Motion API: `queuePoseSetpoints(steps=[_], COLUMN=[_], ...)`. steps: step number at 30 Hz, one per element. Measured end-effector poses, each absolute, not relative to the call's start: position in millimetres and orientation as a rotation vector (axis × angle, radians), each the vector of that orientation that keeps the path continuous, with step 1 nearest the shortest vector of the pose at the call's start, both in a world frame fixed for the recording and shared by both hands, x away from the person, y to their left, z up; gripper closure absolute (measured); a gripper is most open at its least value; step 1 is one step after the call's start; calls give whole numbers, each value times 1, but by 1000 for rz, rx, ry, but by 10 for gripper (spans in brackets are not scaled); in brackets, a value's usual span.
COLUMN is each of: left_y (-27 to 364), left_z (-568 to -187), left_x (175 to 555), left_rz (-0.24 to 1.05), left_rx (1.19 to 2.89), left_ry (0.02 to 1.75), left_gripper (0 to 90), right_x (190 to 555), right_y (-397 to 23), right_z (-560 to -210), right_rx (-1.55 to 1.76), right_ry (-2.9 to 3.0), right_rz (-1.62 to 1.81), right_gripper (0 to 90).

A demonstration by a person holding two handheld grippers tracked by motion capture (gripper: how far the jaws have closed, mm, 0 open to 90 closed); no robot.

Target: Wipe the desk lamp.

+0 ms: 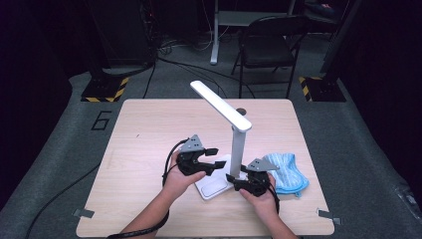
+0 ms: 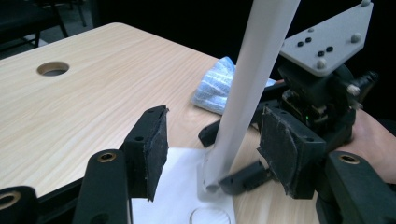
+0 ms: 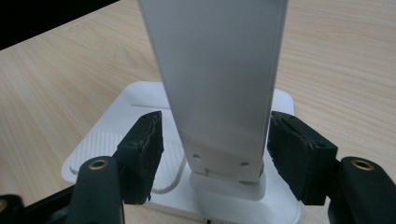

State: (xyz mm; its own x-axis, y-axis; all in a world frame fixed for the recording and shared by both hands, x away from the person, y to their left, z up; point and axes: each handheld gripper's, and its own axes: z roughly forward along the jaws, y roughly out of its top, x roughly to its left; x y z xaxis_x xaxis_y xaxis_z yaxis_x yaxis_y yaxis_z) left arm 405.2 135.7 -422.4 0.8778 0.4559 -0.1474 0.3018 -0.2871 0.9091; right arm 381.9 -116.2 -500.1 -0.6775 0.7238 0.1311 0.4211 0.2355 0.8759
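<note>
A white desk lamp stands near the table's front, with a flat base [image 1: 211,188], an upright post [image 1: 238,149] and a slanted head [image 1: 221,105]. My right gripper [image 1: 234,180] comes in from the right, low at the post. In the right gripper view the right gripper [image 3: 217,122] is open, with the post [image 3: 215,70] between its pads; a gap shows on the left side. My left gripper [image 1: 217,158] hovers over the left of the base, open, with nothing held. In the left gripper view the left gripper [image 2: 215,121] points at the post [image 2: 247,88], which stands just ahead.
A light blue cloth [image 1: 288,174] lies crumpled right of the lamp, behind my right hand, and appears as the cloth [image 2: 215,86] past the post. A round hole [image 1: 241,111] sits near the table's far edge. A folding chair [image 1: 268,45] stands beyond the table.
</note>
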Motion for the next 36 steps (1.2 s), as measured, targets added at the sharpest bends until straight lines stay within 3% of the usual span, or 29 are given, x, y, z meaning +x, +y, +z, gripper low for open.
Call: queuePoseSetpoints(steps=[13, 17, 36], left_y=[166, 173, 190], left_z=[-442, -453, -478], left_x=[394, 392, 399], left_rz=[167, 170, 178], left_rx=[1920, 1936, 1953], left_ry=[618, 656, 729], left_gripper=[391, 358, 296], right_x=[385, 386, 390], right_y=[-135, -142, -130], right_z=[-499, -498, -497], right_rx=[1087, 1107, 1045], right_ry=[2182, 2191, 2234], right_rz=[1405, 1430, 1432], right_gripper=[400, 475, 494])
